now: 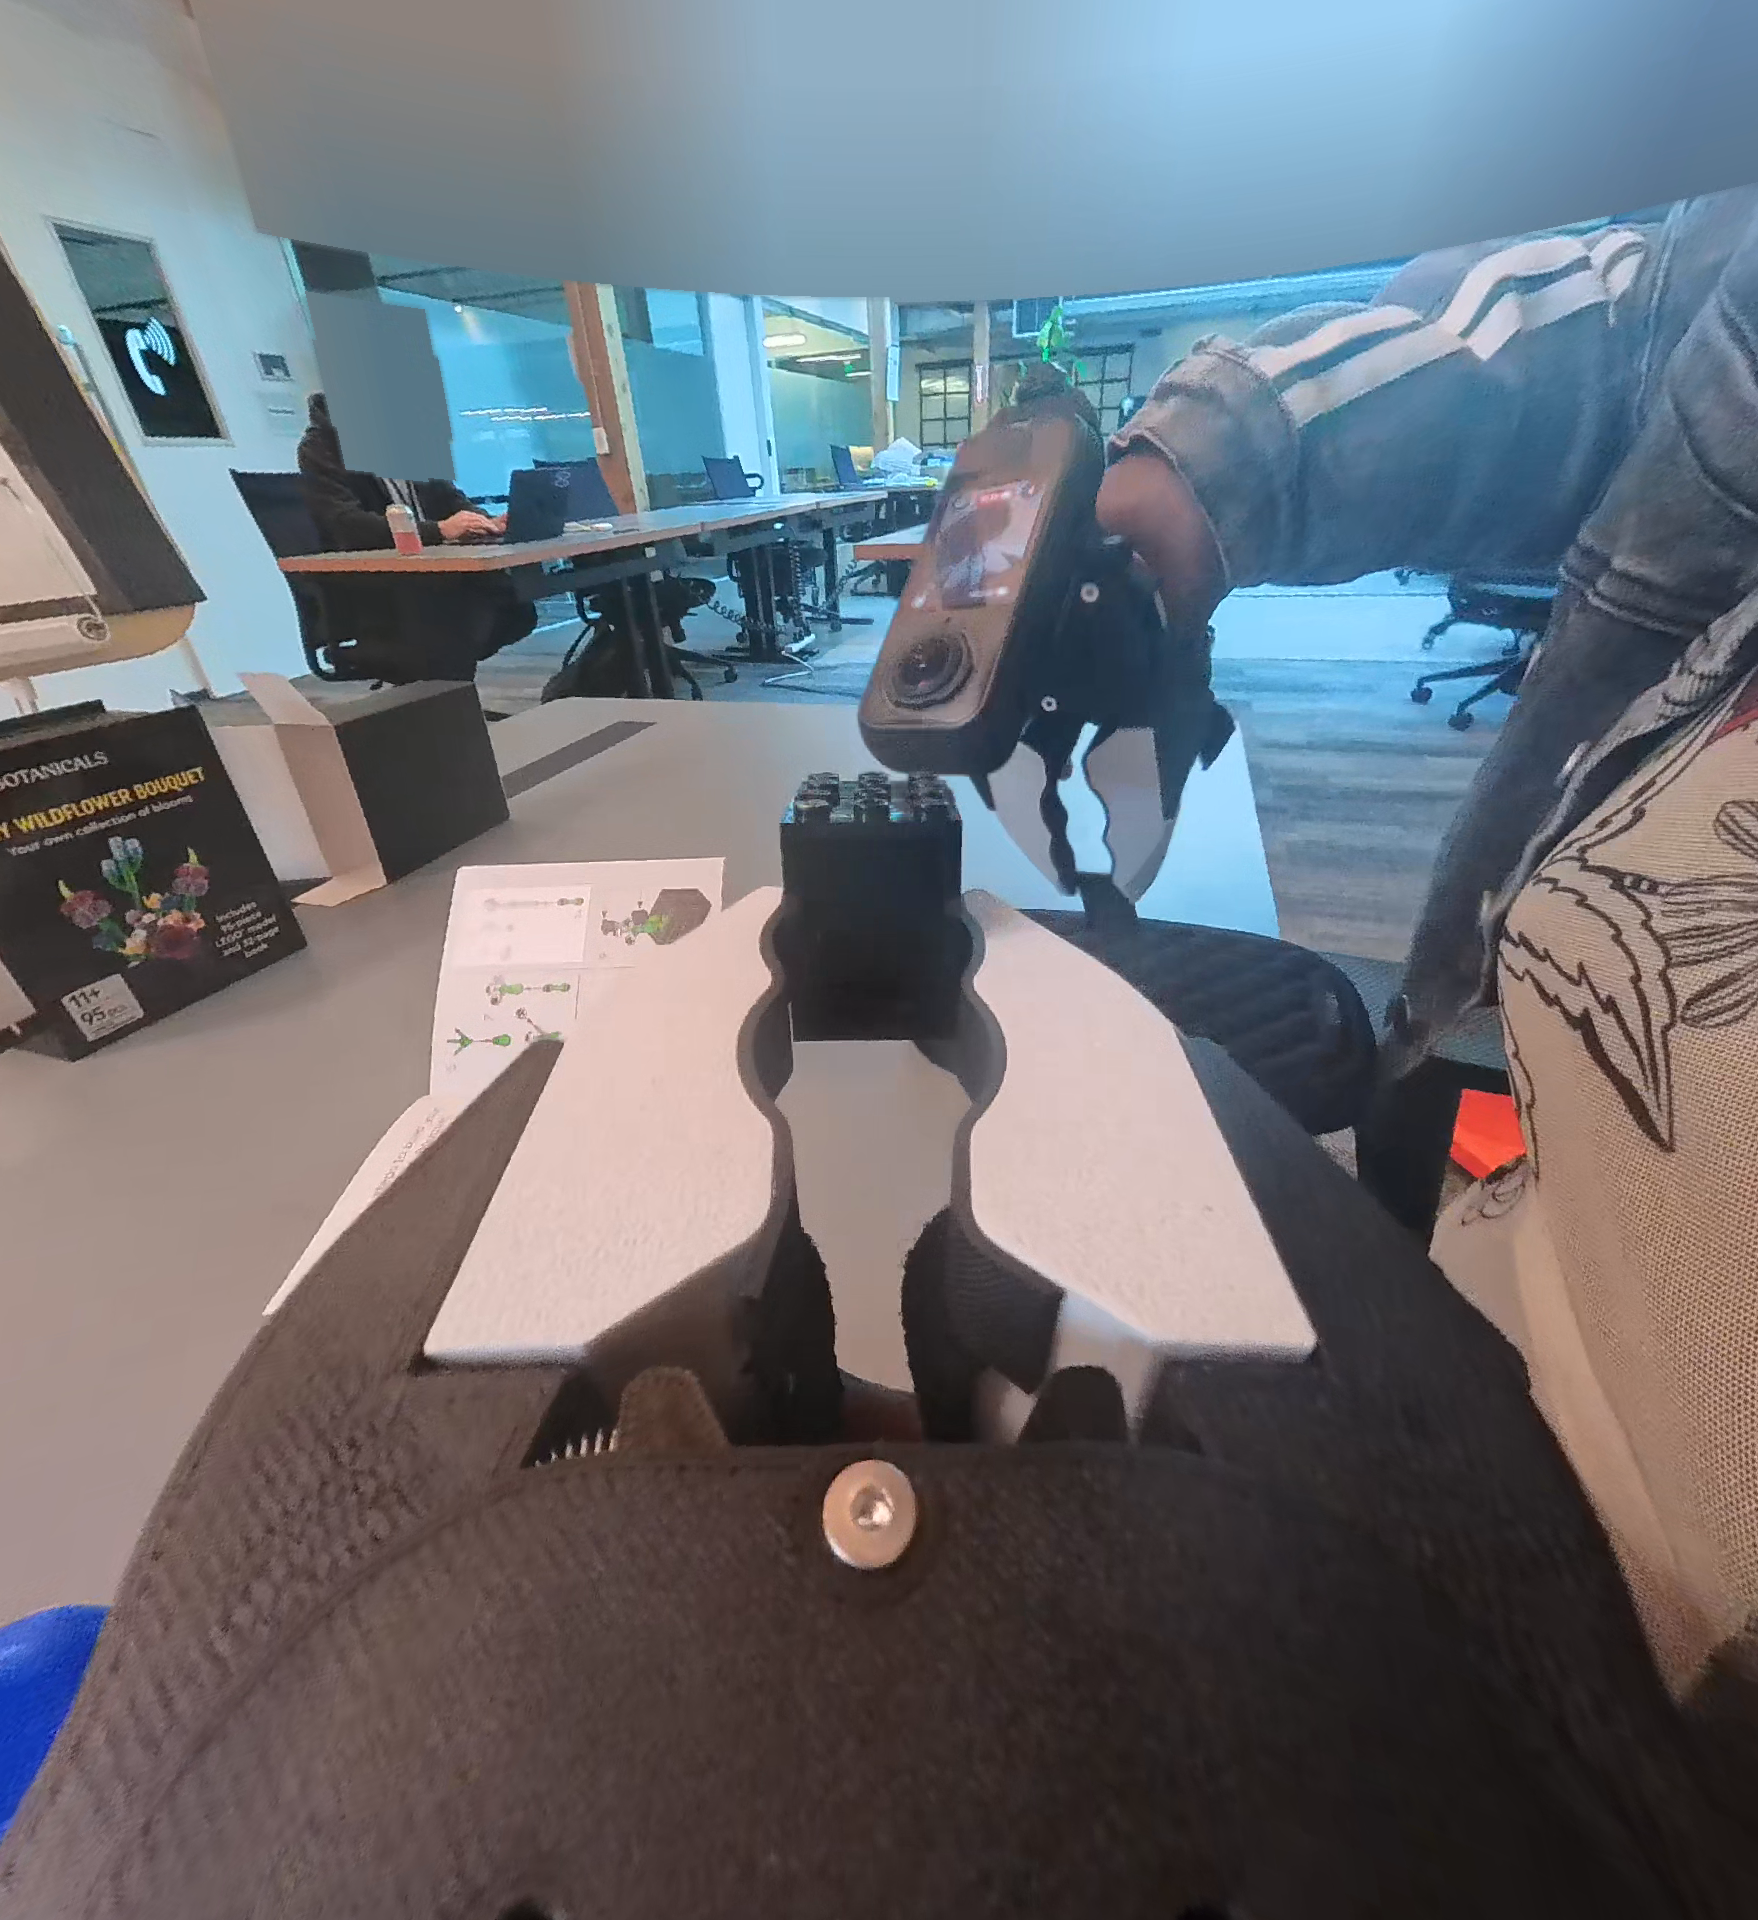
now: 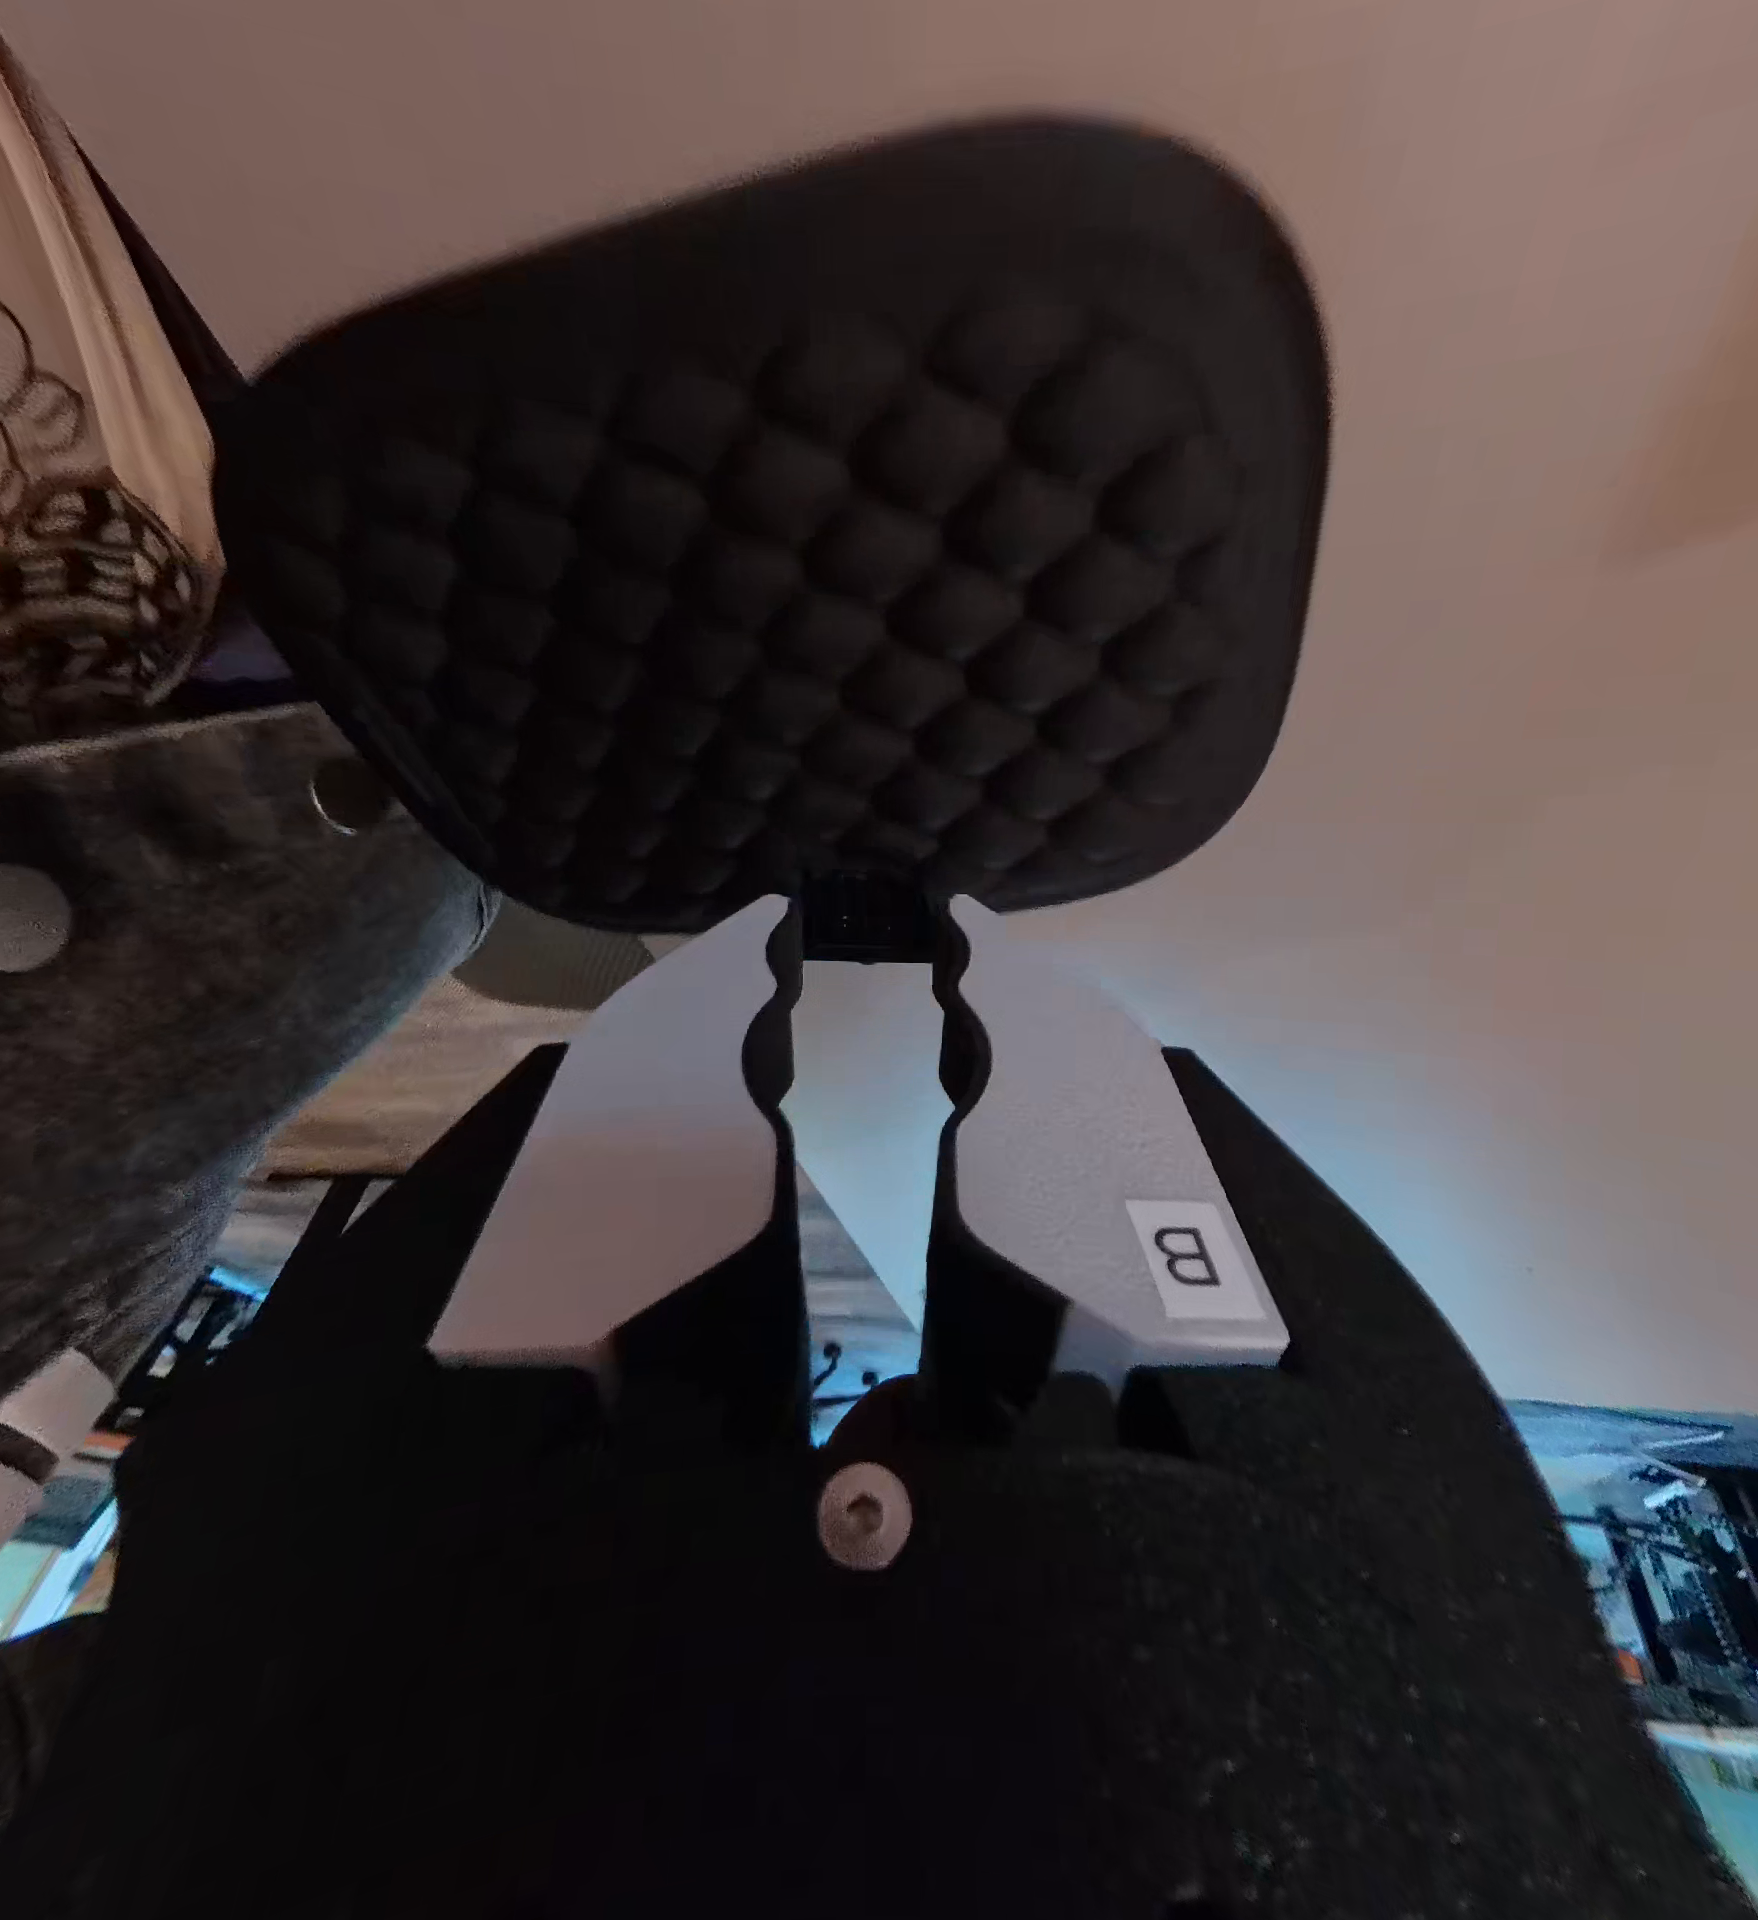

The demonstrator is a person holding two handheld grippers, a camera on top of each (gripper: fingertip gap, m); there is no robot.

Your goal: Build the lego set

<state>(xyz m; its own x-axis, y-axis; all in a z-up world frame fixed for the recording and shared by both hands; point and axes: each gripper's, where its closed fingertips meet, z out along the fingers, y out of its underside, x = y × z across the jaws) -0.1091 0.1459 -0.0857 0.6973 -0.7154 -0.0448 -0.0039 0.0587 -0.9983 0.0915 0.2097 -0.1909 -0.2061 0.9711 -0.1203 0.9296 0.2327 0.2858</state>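
Left claw [image 1: 870, 966] is clamping the upright black block [image 1: 870, 894]; right claw [image 2: 867, 925], up-right of it, is pinching a small black piece [image 2: 867, 920].

open-plan office. long rows of desks [image 1: 584, 551] run back through the room, rolling chairs [image 1: 1488, 634] beside them. a person [image 1: 376, 509] sits typing at a laptop [image 1: 537, 506]. glass partitions [image 1: 501, 405] and wood posts [image 1: 610, 384] behind. grey table [image 1: 127, 1195] up front.
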